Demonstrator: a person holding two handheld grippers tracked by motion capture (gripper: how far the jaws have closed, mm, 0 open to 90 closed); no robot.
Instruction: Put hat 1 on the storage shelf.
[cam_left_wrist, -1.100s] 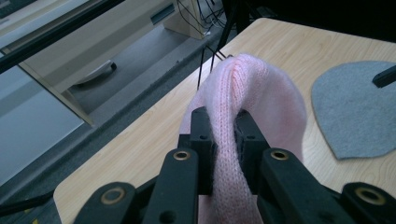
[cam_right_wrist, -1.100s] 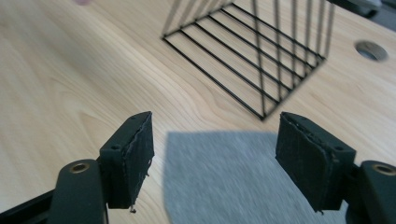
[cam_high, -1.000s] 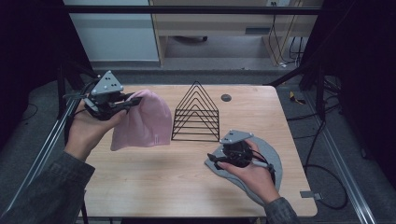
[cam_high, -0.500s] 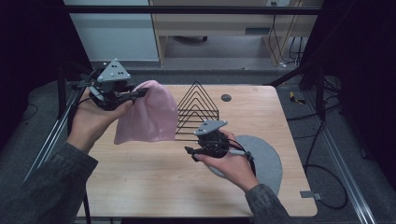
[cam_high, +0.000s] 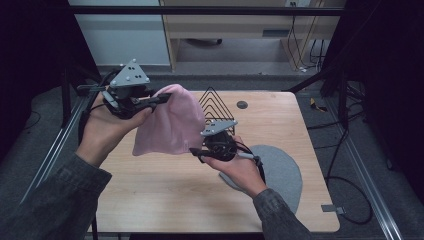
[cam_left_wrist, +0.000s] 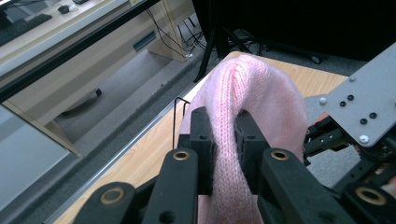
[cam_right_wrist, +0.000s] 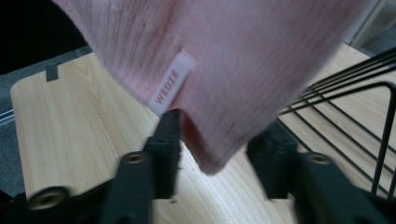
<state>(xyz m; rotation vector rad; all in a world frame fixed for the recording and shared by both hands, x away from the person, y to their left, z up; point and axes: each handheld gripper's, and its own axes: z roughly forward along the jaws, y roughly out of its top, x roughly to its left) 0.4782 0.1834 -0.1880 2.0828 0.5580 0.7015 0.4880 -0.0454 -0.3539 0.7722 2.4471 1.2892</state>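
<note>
Hat (cam_right_wrist: 243, 60) edge between right tool (cam_right_wrist: 219, 140) pads

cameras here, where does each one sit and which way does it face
High view: above the person's side of the table, looking forward and down; both forearms, left tool, right tool.
Left gripper view: on the left tool, looking along jaws clamped on the pink knit hat.
Right gripper view: on the right tool, facing the hat's hem between jaws that have just been closing, not yet pressing.
All share the hat and the black wire rack.
</note>
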